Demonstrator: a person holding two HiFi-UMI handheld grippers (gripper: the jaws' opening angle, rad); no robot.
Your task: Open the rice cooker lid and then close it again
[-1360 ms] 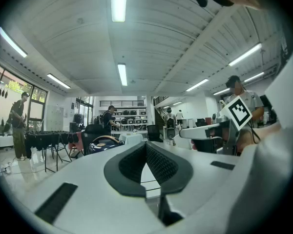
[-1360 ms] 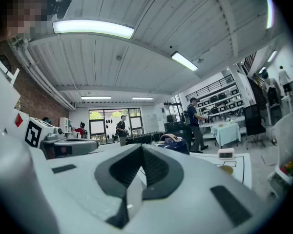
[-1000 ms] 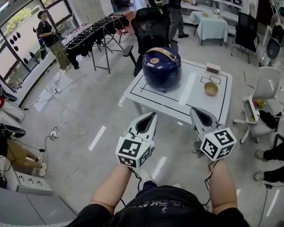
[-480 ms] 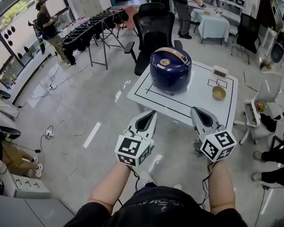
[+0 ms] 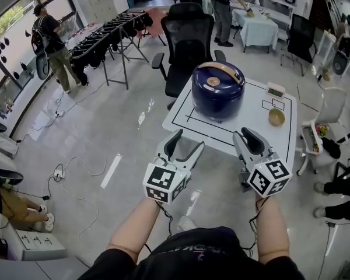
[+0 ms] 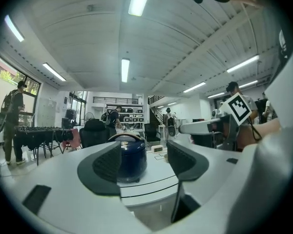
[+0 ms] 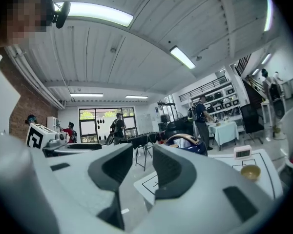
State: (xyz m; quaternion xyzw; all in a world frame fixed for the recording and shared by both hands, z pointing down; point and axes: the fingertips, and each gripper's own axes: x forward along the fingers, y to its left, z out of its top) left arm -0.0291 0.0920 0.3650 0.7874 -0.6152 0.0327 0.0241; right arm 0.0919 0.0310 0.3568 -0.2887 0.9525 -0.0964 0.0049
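Head view: the blue cooker (image 5: 217, 89), lid shut, stands on the white bench (image 5: 262, 130), well ahead of the left gripper (image 5: 188, 142) and right gripper (image 5: 243, 134). Left gripper view: fingers (image 6: 105, 165) opening wide, nothing between them. Right gripper view: fingers (image 7: 168, 172) opening, narrower, also empty; the cooker looks rigid, glossy and probably heavy, so take the lid at its front edge, where a latch, too small to see, likely sits.
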